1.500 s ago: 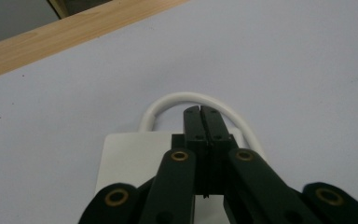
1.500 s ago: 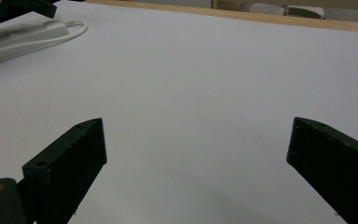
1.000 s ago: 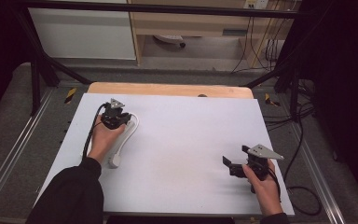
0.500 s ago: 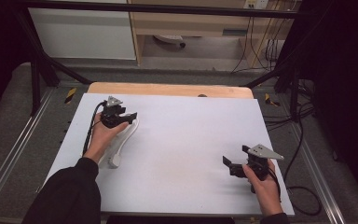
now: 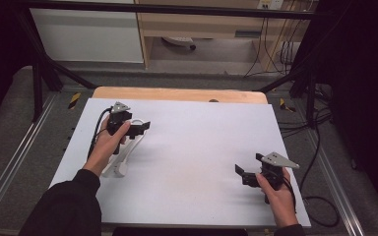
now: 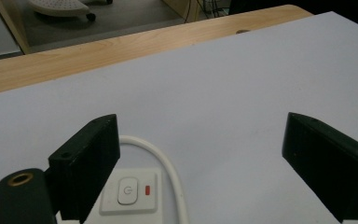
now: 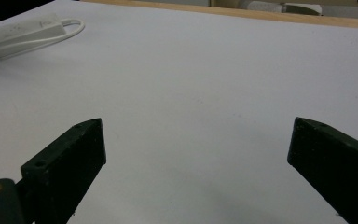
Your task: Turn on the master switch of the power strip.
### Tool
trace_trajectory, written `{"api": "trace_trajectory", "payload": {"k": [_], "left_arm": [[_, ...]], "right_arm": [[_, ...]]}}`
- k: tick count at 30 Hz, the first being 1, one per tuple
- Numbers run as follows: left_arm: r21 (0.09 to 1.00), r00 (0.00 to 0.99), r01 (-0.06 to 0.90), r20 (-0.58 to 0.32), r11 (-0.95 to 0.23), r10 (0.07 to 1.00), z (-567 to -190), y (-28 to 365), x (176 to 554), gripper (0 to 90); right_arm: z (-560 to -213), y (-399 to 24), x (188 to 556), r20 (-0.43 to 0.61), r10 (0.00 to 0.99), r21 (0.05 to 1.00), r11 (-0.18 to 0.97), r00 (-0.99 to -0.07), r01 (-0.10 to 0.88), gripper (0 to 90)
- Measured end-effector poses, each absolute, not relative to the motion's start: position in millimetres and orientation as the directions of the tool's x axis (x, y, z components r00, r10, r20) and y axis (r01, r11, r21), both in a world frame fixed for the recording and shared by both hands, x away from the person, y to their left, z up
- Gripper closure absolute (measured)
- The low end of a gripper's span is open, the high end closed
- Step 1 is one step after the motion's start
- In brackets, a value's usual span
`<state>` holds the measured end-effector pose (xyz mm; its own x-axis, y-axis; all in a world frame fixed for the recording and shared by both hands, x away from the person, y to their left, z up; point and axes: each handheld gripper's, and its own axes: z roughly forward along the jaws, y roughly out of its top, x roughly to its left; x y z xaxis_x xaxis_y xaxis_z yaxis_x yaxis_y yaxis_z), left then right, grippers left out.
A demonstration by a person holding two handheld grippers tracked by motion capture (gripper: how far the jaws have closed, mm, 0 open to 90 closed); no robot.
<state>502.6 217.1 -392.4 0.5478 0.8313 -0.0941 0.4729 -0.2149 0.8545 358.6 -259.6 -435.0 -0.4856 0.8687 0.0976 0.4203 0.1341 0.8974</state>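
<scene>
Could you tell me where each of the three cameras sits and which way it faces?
High view: above the person's side, looking forward and down on the white table; forearms, both hands.
Left gripper view: on the left tool, over the power strip; open jaws.
Right gripper view: on the right tool, along the table; open jaws.
All share the strip.

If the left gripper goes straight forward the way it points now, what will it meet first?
Probably nothing soon: the left gripper is open, the power strip and its white cable lie below its jaws, and beyond them is bare white table cover. Its height above the cover is unclear.
</scene>
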Motion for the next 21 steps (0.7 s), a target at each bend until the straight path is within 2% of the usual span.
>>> {"api": "trace_trajectory", "payload": {"k": [5,21], "left_arm": [[0.854,0.558,0.481,-0.125,-0.197,0.821,-388.0,222.0,494.0,9.3],[0.868,0.536,0.466,-0.123,-0.171,0.835,-384.9,243.8,463.2,9.4]], "right_arm": [[-436.0,-260.1,358.6,0.098,0.875,0.895,0.131,-0.474,0.426,3.3],[-435.8,-258.7,357.9,0.094,0.875,0.895,0.135,-0.476,0.425,3.9]]}}
